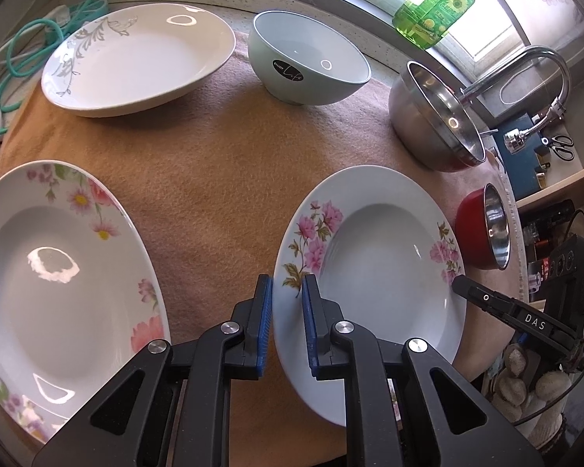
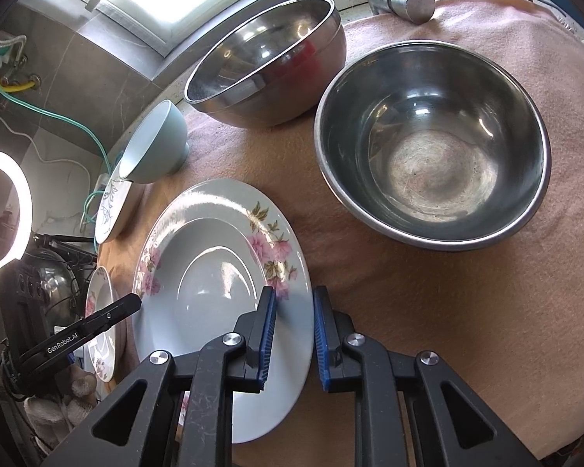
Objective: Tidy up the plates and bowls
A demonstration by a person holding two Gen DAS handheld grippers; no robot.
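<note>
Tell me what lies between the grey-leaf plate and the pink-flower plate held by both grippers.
Nothing: in the left wrist view, only bare brown cloth separates the grey-leaf plate from the pink-flower plate.

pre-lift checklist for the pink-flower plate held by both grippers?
1. Left gripper clamped on the rim of the white deep plate with pink flowers: ok, pads straddle the rim.
2. Right gripper clamped on the opposite rim: ok.
3. Plate empty: ok.
4. Large stainless steel bowl clear of the plate: ok, a gap shows in the right wrist view.
5. White plate with pink and purple flowers apart from the held plate: ok, orange cloth between them.
6. Plate lifted off the cloth: cannot tell.
</note>
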